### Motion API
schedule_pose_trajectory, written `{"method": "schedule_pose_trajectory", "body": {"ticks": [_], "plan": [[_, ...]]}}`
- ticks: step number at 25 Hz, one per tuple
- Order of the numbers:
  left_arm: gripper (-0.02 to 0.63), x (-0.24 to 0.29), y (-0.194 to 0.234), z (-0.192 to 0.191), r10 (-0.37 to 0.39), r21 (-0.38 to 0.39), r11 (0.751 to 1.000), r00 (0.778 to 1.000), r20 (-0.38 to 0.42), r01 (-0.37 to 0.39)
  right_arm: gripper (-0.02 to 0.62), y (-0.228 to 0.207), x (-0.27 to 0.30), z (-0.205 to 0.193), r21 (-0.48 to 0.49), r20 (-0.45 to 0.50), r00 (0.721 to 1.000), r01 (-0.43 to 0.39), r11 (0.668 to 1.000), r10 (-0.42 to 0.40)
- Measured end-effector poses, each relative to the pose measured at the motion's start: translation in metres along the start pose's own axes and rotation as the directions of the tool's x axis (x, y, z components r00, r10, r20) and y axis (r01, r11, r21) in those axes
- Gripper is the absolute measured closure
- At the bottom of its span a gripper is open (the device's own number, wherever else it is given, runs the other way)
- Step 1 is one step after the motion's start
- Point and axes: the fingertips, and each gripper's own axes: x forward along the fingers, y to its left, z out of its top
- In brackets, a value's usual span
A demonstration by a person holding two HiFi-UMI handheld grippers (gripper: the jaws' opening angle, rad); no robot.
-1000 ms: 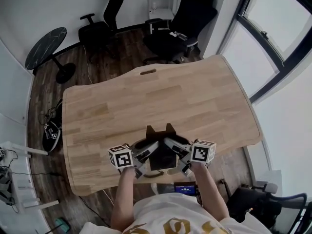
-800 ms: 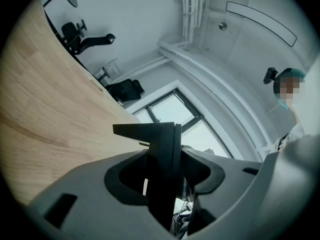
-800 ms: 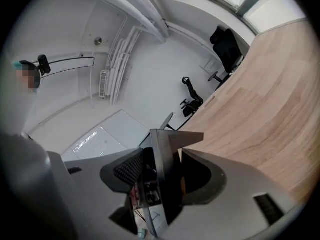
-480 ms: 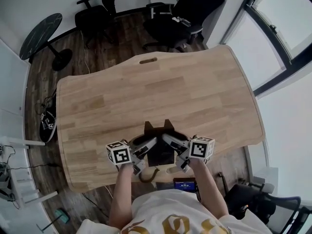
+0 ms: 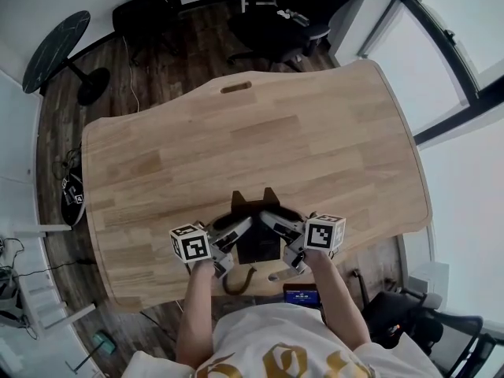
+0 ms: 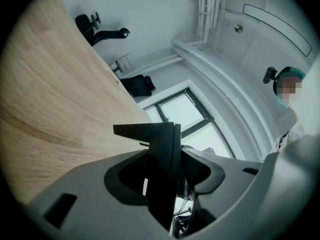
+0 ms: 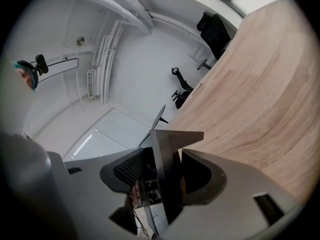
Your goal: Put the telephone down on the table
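Head view: phone (image 5: 257, 246) hangs over desk's (image 5: 236, 140) near edge; contact w/ wood unclear. Left claw (image 5: 235, 231) pinches its left edge, right claw (image 5: 277, 225) its right edge, both equally near. Long axis runs away from the person. Desk lies right below, so a level drop seems next.

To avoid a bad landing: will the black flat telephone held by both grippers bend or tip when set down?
Probably stiff: the black flat telephone keeps straight edges while the left gripper and right gripper clamp its sides. It looks thin, so on edge it may tip on the wooden table; flat seems safer.
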Motion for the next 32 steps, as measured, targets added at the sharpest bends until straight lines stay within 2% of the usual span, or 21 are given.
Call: {"method": "schedule_pose_trajectory", "body": {"ticks": [19,32], "plan": [[0.411,0.02,0.057,0.02,0.031,-0.062,0.998,0.999,0.01,-0.03,0.365,-0.049,0.037,0.019,0.041,-0.058,0.998,0.033,0.999,-0.031],[0.408,0.028,0.082,0.028,0.056,-0.095,0.994,0.998,0.041,-0.052,0.365,-0.068,0.052,0.027,0.042,-0.091,0.994,0.069,0.997,-0.065]]}}
